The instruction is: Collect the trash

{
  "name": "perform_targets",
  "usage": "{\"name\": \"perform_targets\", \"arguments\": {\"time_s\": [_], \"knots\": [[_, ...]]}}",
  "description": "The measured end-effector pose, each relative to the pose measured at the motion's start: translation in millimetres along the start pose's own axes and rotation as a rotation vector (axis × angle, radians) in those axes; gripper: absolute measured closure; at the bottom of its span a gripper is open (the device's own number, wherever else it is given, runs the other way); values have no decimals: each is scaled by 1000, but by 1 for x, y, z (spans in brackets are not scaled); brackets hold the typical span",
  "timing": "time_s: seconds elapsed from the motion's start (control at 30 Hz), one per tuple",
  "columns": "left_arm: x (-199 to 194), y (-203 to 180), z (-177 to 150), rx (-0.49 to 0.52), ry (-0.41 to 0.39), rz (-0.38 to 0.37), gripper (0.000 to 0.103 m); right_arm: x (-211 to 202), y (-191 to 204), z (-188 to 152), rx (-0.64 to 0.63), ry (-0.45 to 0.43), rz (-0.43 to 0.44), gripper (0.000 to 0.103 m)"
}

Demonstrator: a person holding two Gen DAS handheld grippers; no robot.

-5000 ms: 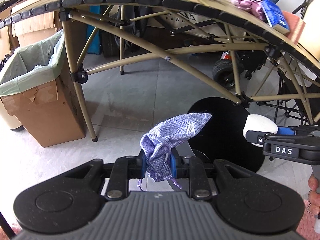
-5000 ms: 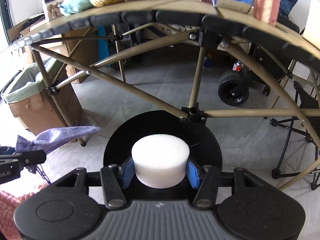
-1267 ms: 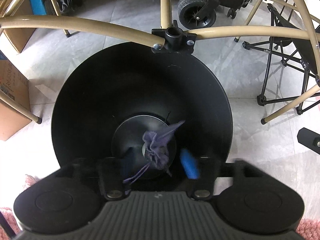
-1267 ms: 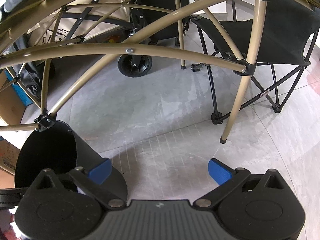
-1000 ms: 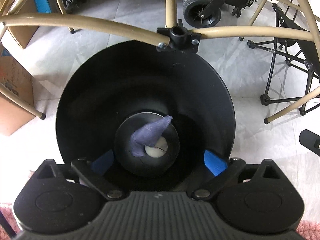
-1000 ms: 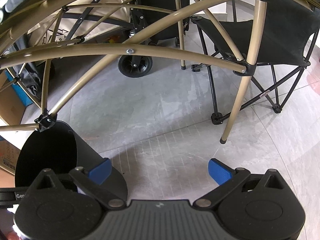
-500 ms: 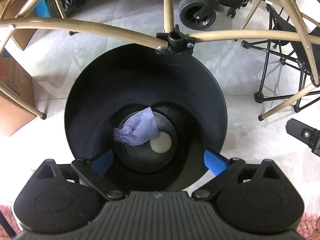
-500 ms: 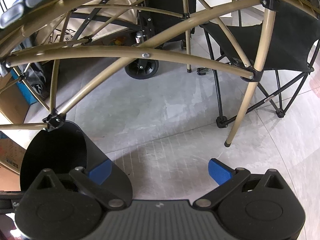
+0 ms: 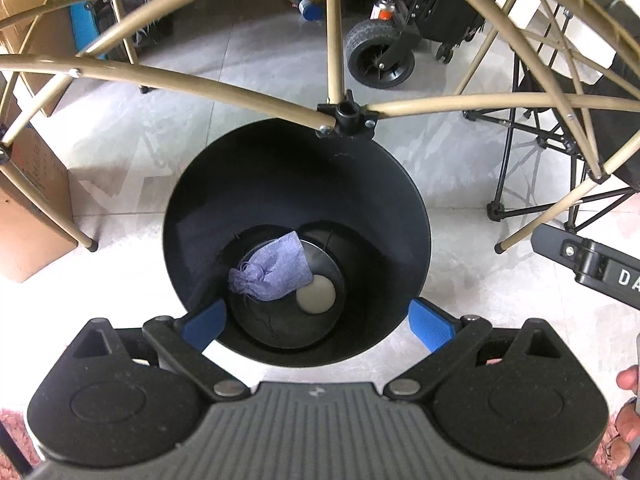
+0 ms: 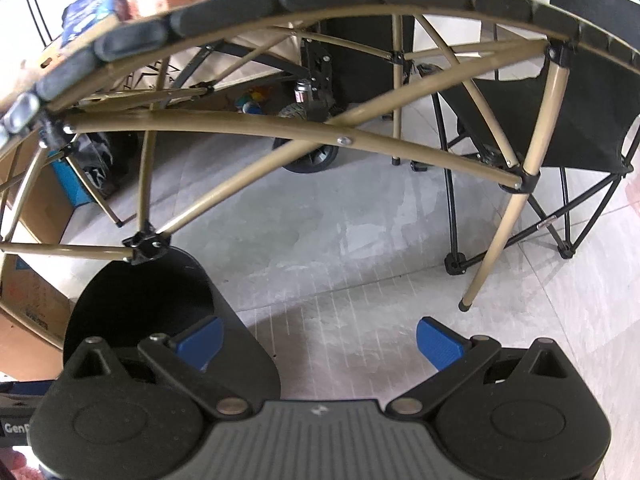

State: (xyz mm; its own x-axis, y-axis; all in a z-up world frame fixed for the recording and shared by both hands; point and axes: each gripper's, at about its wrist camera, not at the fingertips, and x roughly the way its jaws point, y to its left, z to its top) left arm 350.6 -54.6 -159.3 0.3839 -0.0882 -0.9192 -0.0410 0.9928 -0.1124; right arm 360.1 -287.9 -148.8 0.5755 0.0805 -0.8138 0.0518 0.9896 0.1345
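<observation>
**Two items seen at the bottom of the black bin**

Two pieces of trash were seen lying in the black bin (image 9: 296,184): a lavender drawstring pouch (image 9: 272,270) and, touching its right edge, a white foam disc (image 9: 316,299). The left gripper (image 9: 316,322) was held above the bin's near rim, its jaws spread wide and nothing held between them. The right gripper (image 10: 320,340) was likewise found wide open and empty, over the tiled floor (image 10: 360,240) just right of the bin. The bin was positioned under the tan folding table frame (image 9: 344,116).
</observation>
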Motion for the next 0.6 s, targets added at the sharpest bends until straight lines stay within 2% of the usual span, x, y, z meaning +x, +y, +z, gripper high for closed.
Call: {"name": "perform_targets", "arguments": {"time_s": [0.37,0.6], "knots": [[-35,18,-15,-1,-92,-11,3,-33,29,0,-62,-68,33,0],[-63,38,-26,-19,-182,-10,3,-55,52,-1,-101,-111,65,0]]}}
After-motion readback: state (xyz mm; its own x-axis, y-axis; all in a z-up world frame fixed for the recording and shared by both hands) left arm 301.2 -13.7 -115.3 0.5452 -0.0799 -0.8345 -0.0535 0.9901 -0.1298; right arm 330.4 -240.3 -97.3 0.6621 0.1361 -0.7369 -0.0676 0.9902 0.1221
